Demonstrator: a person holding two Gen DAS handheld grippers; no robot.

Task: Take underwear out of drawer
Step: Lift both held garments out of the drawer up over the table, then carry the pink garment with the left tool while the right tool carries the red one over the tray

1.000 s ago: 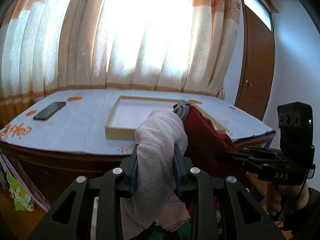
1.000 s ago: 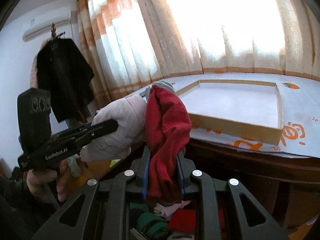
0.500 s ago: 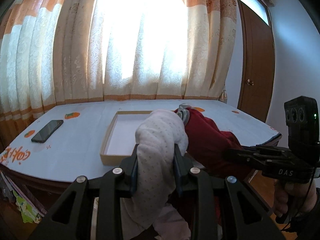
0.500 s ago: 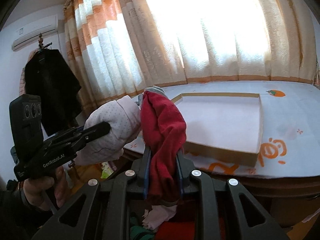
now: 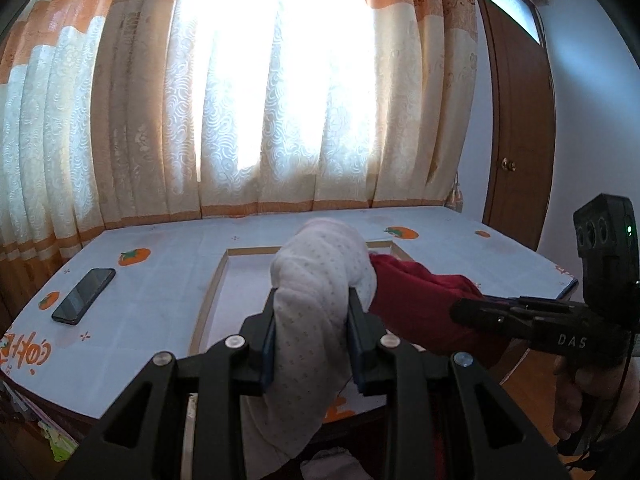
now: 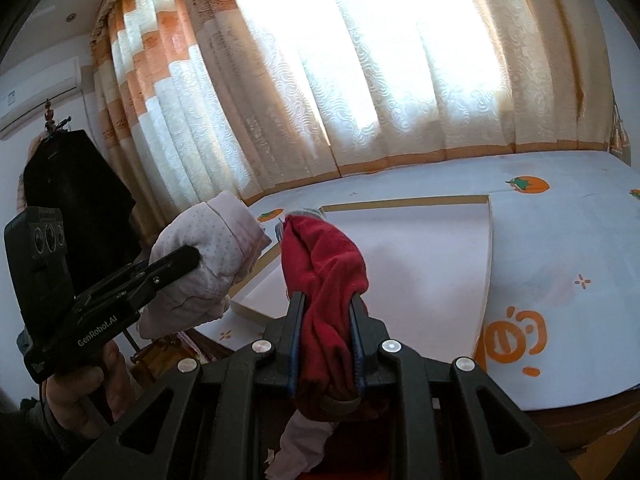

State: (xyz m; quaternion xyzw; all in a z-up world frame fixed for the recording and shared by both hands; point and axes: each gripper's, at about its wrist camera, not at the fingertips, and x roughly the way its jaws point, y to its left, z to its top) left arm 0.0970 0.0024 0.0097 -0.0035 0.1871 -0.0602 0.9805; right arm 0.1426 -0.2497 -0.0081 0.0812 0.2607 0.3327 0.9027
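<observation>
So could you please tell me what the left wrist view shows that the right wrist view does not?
Only the left wrist view shows the phone on the table and the door. Only the right wrist view shows the dark coat hanging by the wall and the air conditioner. Both show the left gripper shut on the pink garment, the right gripper shut on the red garment, the tray, the table and the curtains.
</observation>
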